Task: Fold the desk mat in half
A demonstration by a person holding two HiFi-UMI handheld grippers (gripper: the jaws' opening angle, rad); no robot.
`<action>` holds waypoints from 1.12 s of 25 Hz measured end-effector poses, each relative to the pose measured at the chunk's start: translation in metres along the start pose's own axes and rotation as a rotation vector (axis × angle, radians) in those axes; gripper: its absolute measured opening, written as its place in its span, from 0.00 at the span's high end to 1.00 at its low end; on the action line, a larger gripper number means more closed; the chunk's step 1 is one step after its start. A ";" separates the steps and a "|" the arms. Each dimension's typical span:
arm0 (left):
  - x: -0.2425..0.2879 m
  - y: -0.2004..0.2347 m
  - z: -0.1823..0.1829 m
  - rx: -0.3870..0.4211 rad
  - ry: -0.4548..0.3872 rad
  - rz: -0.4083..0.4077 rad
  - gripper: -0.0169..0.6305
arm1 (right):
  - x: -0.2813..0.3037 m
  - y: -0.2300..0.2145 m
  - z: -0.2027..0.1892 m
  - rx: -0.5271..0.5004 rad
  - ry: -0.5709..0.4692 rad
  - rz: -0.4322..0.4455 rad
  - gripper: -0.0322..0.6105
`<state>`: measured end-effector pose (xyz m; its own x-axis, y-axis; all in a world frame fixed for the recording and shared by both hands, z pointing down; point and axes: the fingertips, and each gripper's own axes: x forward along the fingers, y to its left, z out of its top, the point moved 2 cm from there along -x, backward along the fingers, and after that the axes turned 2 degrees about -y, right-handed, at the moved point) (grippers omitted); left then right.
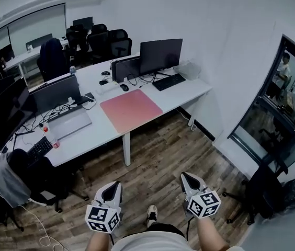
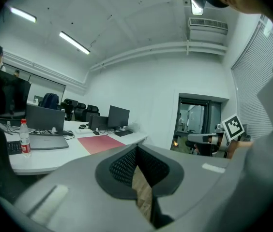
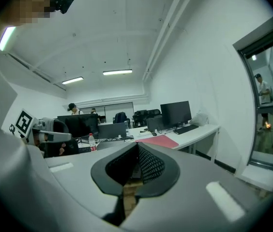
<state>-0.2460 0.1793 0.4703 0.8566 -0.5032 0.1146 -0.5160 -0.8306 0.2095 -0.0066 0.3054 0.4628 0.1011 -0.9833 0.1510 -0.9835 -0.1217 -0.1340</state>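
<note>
**A:** How do your fingers stand?

**B:** Both pairs are pressed together with nothing between them. My left gripper and my right gripper hang low in front of me, over the wooden floor.

**A:** And the mat?

**B:** The pink desk mat lies flat and unfolded on the white desk, well apart from me. I'd say none of the fold is done.

**A:** What worries you?

**B:** Arriving with my fingers closed. I'd only push the mat along the smooth top instead of pinching its edge. It looks thin and flush with the desk, so getting a finger under a corner may take a few tries.

**A:** Anything around it?

**B:** A mouse sits just beside the far edge, and a laptop is near the left side. A careless swing of the flap could knock the mouse. If my two hands lift unevenly, the halves will probably land crooked.
</note>
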 end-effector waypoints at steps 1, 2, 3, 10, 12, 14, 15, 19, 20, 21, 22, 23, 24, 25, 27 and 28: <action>0.009 0.005 0.003 0.000 0.000 0.011 0.97 | 0.013 -0.005 0.003 0.002 -0.001 0.011 0.93; 0.019 0.009 0.006 0.001 -0.001 0.021 0.97 | 0.026 -0.010 0.007 0.004 -0.003 0.023 0.93; 0.029 0.013 0.009 0.003 -0.002 0.030 0.97 | 0.038 -0.015 0.012 0.004 -0.004 0.036 0.93; 0.123 0.031 0.032 0.005 -0.017 0.075 0.97 | 0.120 -0.080 0.035 0.002 0.010 0.085 0.93; 0.152 0.034 0.032 0.003 -0.012 0.080 0.97 | 0.142 -0.101 0.038 0.003 0.017 0.091 0.93; 0.180 0.035 0.033 0.001 -0.006 0.085 0.97 | 0.161 -0.122 0.039 0.008 0.029 0.097 0.93; 0.194 0.036 0.034 0.001 -0.004 0.088 0.97 | 0.169 -0.134 0.038 0.011 0.034 0.099 0.93; 0.238 0.036 0.037 0.001 -0.007 0.106 0.97 | 0.202 -0.178 0.033 0.051 0.049 0.094 0.93; 0.246 0.037 0.036 0.004 -0.003 0.112 0.97 | 0.211 -0.185 0.032 0.065 0.051 0.096 0.93; 0.252 0.039 0.035 0.005 0.006 0.119 0.97 | 0.219 -0.190 0.030 0.077 0.054 0.101 0.93; 0.258 0.041 0.032 0.004 0.019 0.125 0.97 | 0.227 -0.194 0.028 0.087 0.058 0.109 0.93; 0.263 0.043 0.029 0.002 0.033 0.132 0.97 | 0.234 -0.196 0.025 0.096 0.063 0.117 0.93; 0.268 0.045 0.027 0.000 0.045 0.138 0.97 | 0.240 -0.198 0.021 0.107 0.069 0.125 0.93; 0.272 0.047 0.025 -0.002 0.055 0.143 0.97 | 0.245 -0.200 0.017 0.117 0.078 0.132 0.93; 0.282 0.052 0.026 -0.003 0.063 0.148 0.97 | 0.256 -0.204 0.011 0.133 0.096 0.138 0.93; 0.287 0.055 0.028 0.000 0.065 0.148 0.97 | 0.262 -0.208 0.009 0.141 0.101 0.138 0.93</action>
<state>-0.0288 -0.0177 0.4879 0.7701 -0.6035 0.2067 -0.6365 -0.7485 0.1862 0.2253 0.0722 0.5213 -0.0550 -0.9744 0.2179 -0.9556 -0.0119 -0.2944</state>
